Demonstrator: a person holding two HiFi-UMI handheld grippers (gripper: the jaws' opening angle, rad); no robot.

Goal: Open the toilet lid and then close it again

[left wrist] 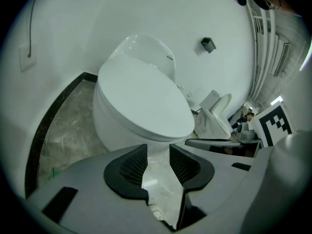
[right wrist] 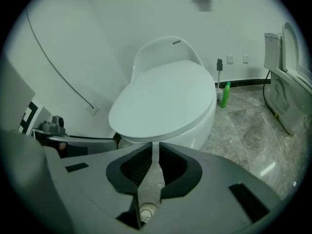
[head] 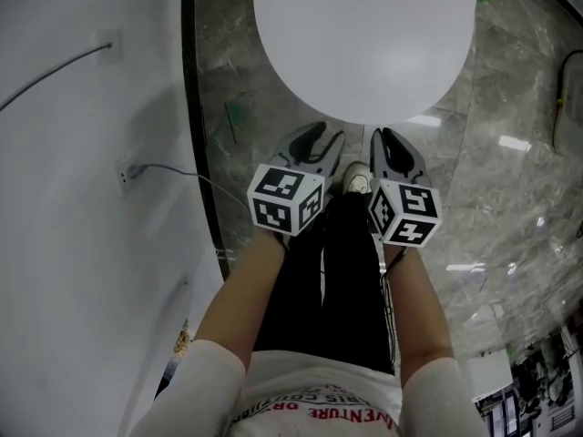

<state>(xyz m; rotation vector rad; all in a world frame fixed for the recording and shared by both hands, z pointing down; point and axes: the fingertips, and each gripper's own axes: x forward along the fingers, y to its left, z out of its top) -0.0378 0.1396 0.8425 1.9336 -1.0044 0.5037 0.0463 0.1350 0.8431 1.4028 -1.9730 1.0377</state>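
The white toilet's lid (head: 364, 35) lies closed over the bowl and fills the top middle of the head view. It also shows straight ahead in the left gripper view as the lid (left wrist: 141, 96) and in the right gripper view as the lid (right wrist: 165, 99). My left gripper (head: 319, 140) hovers just short of the lid's front edge, open, with only floor showing between its jaws (left wrist: 158, 152). Beside it on the right, my right gripper (head: 387, 144) is shut with nothing in it (right wrist: 154, 150). Neither touches the lid.
A white wall with a socket and cable (head: 123, 173) runs along the left, edged by a dark floor border (head: 189, 107). A green bottle (right wrist: 225, 94) stands right of the toilet. A second white fixture (right wrist: 287, 82) stands at the far right. The person's shoe (head: 357, 178) is between the grippers.
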